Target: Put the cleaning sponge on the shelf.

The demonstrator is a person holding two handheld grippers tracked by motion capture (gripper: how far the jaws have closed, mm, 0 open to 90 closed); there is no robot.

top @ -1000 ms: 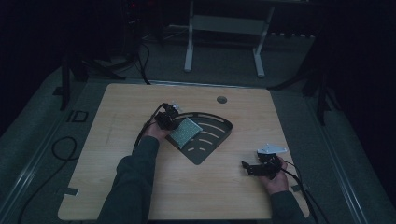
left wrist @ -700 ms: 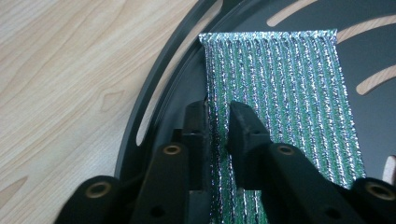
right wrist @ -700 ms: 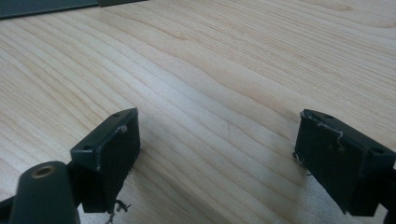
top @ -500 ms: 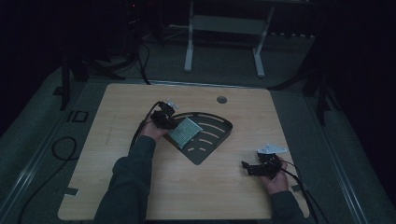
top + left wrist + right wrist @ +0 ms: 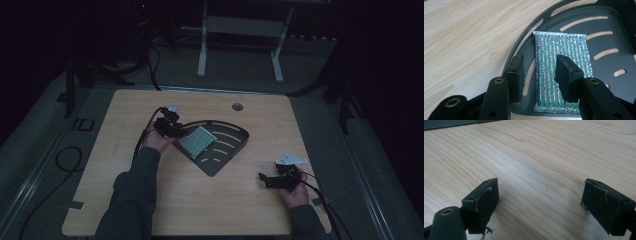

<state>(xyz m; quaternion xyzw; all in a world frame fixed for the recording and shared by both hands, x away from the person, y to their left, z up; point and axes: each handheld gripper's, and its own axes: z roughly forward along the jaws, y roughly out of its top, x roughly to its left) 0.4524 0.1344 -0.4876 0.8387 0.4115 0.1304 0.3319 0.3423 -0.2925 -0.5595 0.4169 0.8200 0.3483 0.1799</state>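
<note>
Two grippers | your left gripper [image 5: 537, 75]: jaws part-open astride the glittery pad's [image 5: 564, 67] edge by the tray [image 5: 619, 57] rim | your right gripper [image 5: 540, 205]: jaws wide, empty, over bare tabletop [image 5: 544, 152]

No readable text, label, brand or number anywhere. Checked the wooden table [image 5: 150, 210], the black slotted tray [image 5: 614, 62] and the silver-green scouring pad [image 5: 564, 62] lying in it: all plain, no print. Left gripper [image 5: 539, 75] and right gripper [image 5: 539, 202] have bare black jaws, no markings. In the high view a dark shape on the floor by the table's left edge [image 5: 82, 124] looks a bit like letters, but it's too dim and small to read.
</note>
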